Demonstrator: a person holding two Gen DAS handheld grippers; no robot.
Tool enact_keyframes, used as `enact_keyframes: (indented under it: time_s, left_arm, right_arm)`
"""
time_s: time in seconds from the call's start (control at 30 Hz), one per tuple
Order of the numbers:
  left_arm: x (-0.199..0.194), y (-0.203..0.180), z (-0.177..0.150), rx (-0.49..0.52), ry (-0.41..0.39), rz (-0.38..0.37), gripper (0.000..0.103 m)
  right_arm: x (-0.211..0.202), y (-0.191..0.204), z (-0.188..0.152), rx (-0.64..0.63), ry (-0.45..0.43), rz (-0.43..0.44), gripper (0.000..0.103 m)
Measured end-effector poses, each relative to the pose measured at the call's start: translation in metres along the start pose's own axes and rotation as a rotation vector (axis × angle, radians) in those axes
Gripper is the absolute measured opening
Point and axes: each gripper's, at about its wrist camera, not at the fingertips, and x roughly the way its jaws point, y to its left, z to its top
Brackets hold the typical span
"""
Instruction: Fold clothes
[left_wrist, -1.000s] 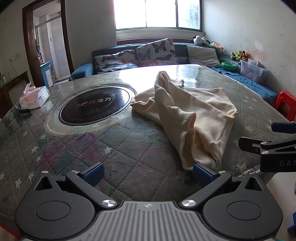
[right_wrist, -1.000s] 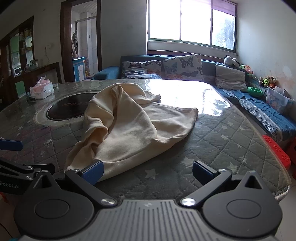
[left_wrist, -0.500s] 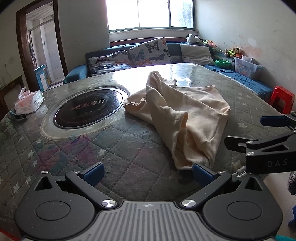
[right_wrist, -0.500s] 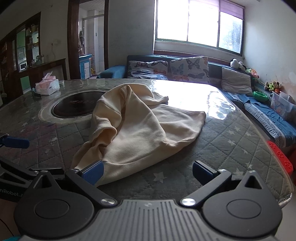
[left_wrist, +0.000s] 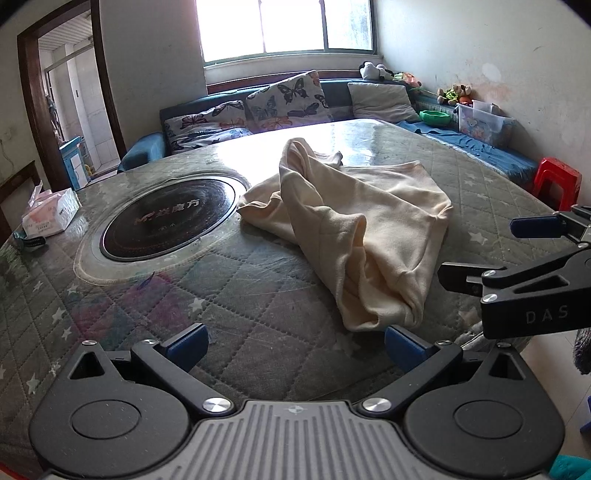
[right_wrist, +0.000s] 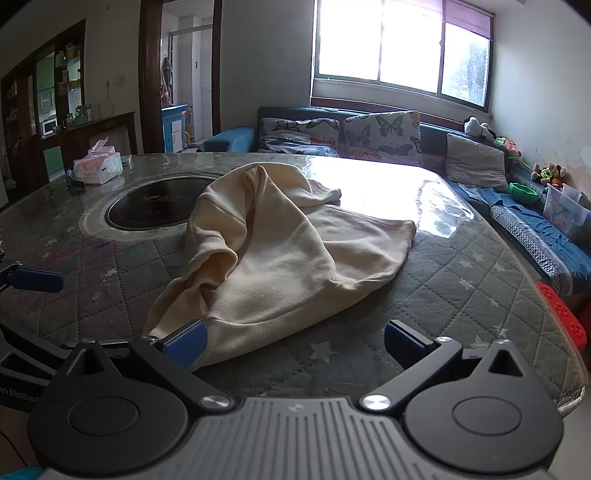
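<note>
At the near edge of the round quilted grey-green table (left_wrist: 229, 295), my left gripper (left_wrist: 295, 338) and right gripper (right_wrist: 293, 338) both stand wide, holding nothing. The crumpled cream fleece garment (right_wrist: 280, 258) lies heaped just ahead; its near hem touches my right gripper's left pad. I judge the best approach is to pinch the hem at two separated corners, lift and spread it flat before creasing, since bunched layers would fold crookedly. I read "DAS" on the right gripper's body; the black glass hob (left_wrist: 170, 218) carries a logo, illegible.
</note>
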Motion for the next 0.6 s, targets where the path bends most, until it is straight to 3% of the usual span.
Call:
enact_keyframes:
  time_s: [0.6]
  left_arm:
    - [0.0063, 0.0036, 0.0078, 0.005, 0.008, -0.01, 0.103]
  right_arm:
    - [0.0062, -0.0004, 0.0054, -0.003, 0.009, 0.004, 0.103]
